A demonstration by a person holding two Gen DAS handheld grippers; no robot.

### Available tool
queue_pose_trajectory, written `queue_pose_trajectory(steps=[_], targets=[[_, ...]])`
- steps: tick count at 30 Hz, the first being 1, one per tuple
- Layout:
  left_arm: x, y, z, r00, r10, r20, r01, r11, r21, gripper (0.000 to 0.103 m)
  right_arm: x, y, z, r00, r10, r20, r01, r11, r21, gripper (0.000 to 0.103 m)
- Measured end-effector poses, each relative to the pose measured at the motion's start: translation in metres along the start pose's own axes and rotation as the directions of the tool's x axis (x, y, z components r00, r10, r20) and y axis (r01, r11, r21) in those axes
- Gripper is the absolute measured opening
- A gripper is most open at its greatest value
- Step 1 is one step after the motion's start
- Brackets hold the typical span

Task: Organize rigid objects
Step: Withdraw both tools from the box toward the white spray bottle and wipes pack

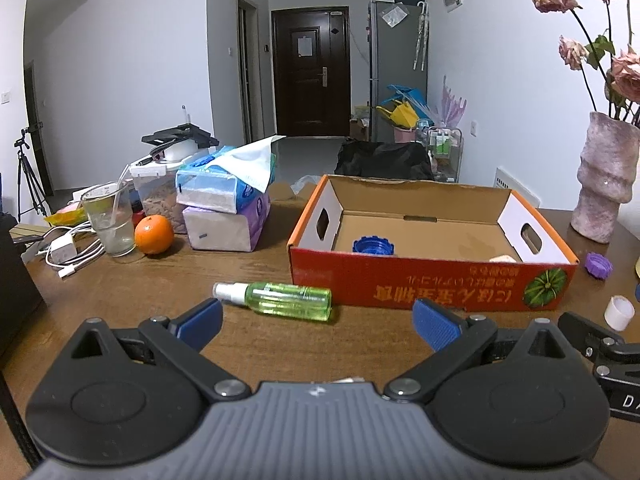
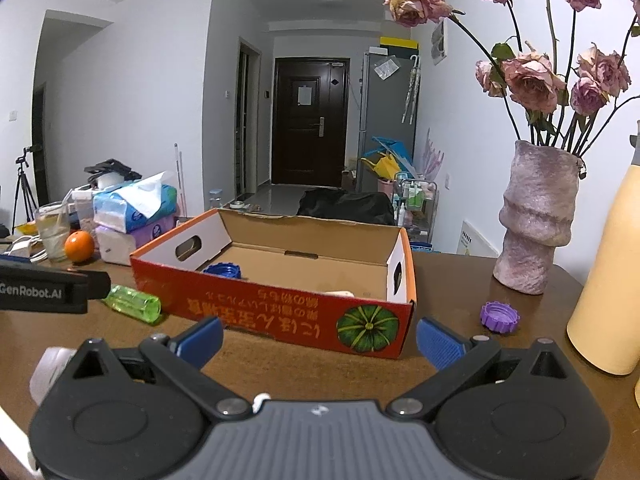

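Left gripper (image 1: 316,322) is level and low over the desk (image 1: 160,280), jaws spread wide, holding nothing. A green spray bottle (image 1: 280,300) lies on its side just ahead of it, beside the front wall of the cardboard box (image 1: 432,284). Right gripper (image 2: 318,338) is likewise level, jaws wide apart and empty, facing the box's near corner. Inside the box rests a blue cap (image 1: 373,246). A purple cap (image 2: 499,317) lies on the desk right of the box, near the vase (image 2: 536,220). A white cap (image 1: 619,313) sits at the far right.
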State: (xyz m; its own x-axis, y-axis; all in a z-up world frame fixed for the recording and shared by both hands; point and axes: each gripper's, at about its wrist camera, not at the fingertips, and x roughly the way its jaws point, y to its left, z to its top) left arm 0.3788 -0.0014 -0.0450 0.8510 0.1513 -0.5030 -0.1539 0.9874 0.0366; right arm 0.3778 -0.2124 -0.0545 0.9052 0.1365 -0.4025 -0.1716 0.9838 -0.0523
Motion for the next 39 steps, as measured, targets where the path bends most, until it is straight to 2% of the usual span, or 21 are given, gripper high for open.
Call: queue_pose_trajectory(steps=[25, 34, 39], targets=[[-0.033, 0.005, -0.052, 0.999, -0.022, -0.046, 0.024, 0.999, 0.045, 0.103, -0.037, 0.008, -0.044, 0.999, 0.012, -0.036, -0.013, 0.999, -0.030, 0.103], [-0.039, 0.006, -0.064, 0.998, -0.031, -0.056, 0.034, 0.998, 0.052, 0.103, -0.045, 0.012, -0.057, 0.998, 0.042, -0.037, -0.043, 0.998, -0.043, 0.103], [-0.036, 0.006, -0.064, 0.998, -0.024, -0.063, 0.027, 0.998, 0.050, 0.103, -0.038, 0.012, -0.059, 0.996, 0.064, -0.056, -0.067, 0.997, -0.049, 0.089]])
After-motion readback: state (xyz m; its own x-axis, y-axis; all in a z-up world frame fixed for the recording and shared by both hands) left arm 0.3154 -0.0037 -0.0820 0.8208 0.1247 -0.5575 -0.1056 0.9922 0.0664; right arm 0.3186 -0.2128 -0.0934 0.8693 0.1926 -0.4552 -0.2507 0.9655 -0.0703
